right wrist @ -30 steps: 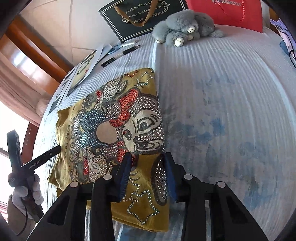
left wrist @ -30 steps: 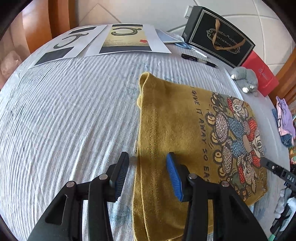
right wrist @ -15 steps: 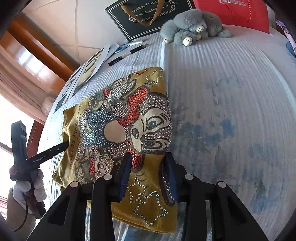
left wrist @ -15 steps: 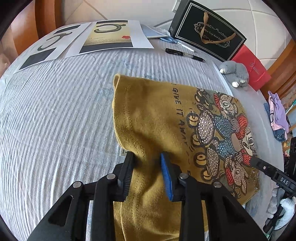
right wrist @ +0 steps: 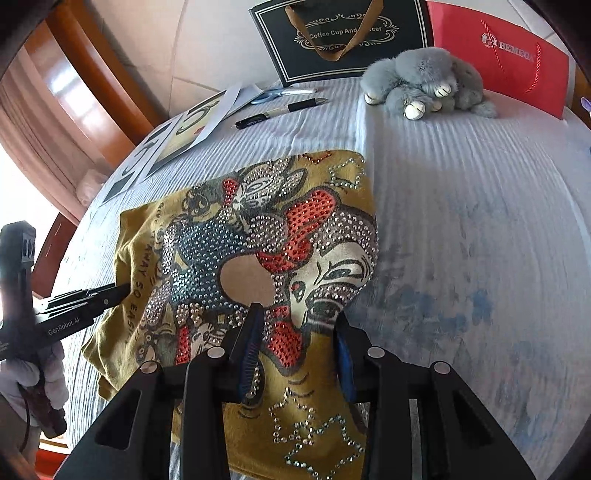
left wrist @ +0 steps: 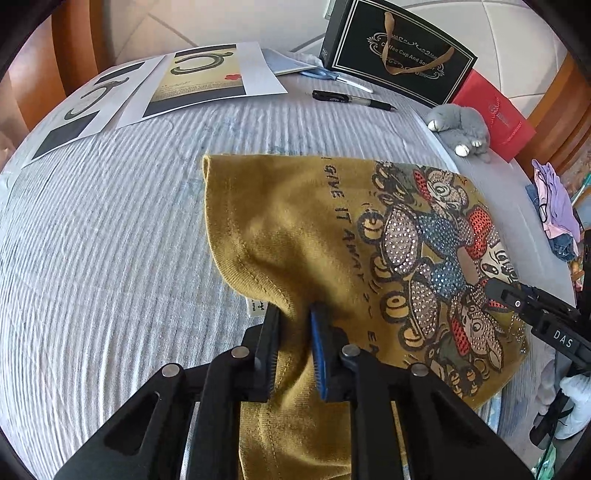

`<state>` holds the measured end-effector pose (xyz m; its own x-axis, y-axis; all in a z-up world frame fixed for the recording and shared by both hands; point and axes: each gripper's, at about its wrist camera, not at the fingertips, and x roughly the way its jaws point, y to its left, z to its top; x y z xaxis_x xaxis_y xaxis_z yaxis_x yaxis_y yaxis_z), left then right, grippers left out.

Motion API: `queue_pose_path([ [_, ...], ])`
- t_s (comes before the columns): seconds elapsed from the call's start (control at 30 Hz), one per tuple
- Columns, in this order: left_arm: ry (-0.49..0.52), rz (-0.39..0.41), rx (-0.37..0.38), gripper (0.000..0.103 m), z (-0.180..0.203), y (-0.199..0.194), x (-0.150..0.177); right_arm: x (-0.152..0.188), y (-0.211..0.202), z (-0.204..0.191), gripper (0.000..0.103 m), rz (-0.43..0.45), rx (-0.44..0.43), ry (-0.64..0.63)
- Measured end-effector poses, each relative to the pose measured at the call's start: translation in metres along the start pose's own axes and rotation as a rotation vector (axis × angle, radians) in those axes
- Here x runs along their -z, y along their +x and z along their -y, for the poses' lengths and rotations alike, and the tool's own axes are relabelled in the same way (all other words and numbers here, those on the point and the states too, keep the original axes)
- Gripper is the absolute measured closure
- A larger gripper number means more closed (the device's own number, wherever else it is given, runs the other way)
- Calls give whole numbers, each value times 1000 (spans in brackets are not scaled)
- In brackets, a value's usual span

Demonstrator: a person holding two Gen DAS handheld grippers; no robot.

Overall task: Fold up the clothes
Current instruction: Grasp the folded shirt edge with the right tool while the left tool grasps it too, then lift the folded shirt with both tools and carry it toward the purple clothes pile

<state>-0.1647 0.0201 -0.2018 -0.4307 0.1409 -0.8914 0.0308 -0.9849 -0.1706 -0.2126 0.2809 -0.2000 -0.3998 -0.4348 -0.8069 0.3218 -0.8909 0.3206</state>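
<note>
Nearest to us, our left gripper (left wrist: 293, 332) is clenched on a bunched fold of the shirt (left wrist: 295, 229) at its plain hem edge, and our right gripper (right wrist: 299, 343) pinches a ridge of the studded print at the opposite edge; both folds rise off the bed (left wrist: 110, 240) while the far part of the shirt lies flat on it. We judge the main risk to be uneven lifting: each pinch holds only a narrow tuck of cloth, so if one side leads, the fabric could slip from that pinch or the fold could land skewed. The studded print looks stiff and heavy, so it may drag the right side down or crease badly. A small label (left wrist: 255, 306) peeks out by the left finger and could snag. Beyond the shirt's far edge there is open bedding for laying the fold over, but farther back lie a pen (left wrist: 351, 99), scissors (left wrist: 328, 75), papers (left wrist: 207, 81), a plush toy (right wrist: 424, 83) and gift bags (right wrist: 343, 33), so we should not overshoot.
</note>
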Motion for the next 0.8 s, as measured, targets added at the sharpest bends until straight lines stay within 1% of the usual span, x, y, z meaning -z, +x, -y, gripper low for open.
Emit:
queue_pose_path([
  [0.03, 2, 3, -3, 88, 1, 1, -2, -2, 1, 0, 65, 6, -7, 4],
  [0.13, 30, 9, -28, 88, 6, 2, -3, -6, 2, 6, 51, -9, -79, 62],
  [0.3, -16, 33, -20, 87, 3, 0, 2, -8, 4, -1, 51, -41, -40, 66],
  [0.33, -24, 38, -18, 88, 2, 0, 2, -8, 4, -2, 53, -45, -17, 57],
  [0.37, -30, 40, -17, 88, 2, -1, 3, -8, 4, -2, 63, -49, 6, 48],
  [0.4, -36, 42, -16, 89, 1, -1, 4, -8, 4, -3, 69, -53, 29, 39],
  [0.43, -41, 44, -15, 91, 1, -2, 5, -7, 3, -2, 79, -68, 49, 42],
  [0.47, -47, 46, -13, 92, 0, -3, 6, -6, 2, -1, 88, -77, 50, 50],
  [0.5, -52, 43, -6, 95, 0, -3, 7, -3, 1, -1, 90, -85, 44, 42],
  [0.6, -42, 60, -17, 95, 2, -3, 7, 0, 1, -7, 91, -83, 66, -31],
  [0.67, -40, 62, -17, 95, 2, -2, 4, -3, 4, -6, 91, -85, 66, -39],
  [0.73, -54, 57, -3, 95, -1, -2, 1, -7, 5, 1, 93, -93, 40, 8],
  [0.8, -45, 57, 1, 94, -1, -4, 3, -9, 5, 6, 93, -103, 25, 40],
])
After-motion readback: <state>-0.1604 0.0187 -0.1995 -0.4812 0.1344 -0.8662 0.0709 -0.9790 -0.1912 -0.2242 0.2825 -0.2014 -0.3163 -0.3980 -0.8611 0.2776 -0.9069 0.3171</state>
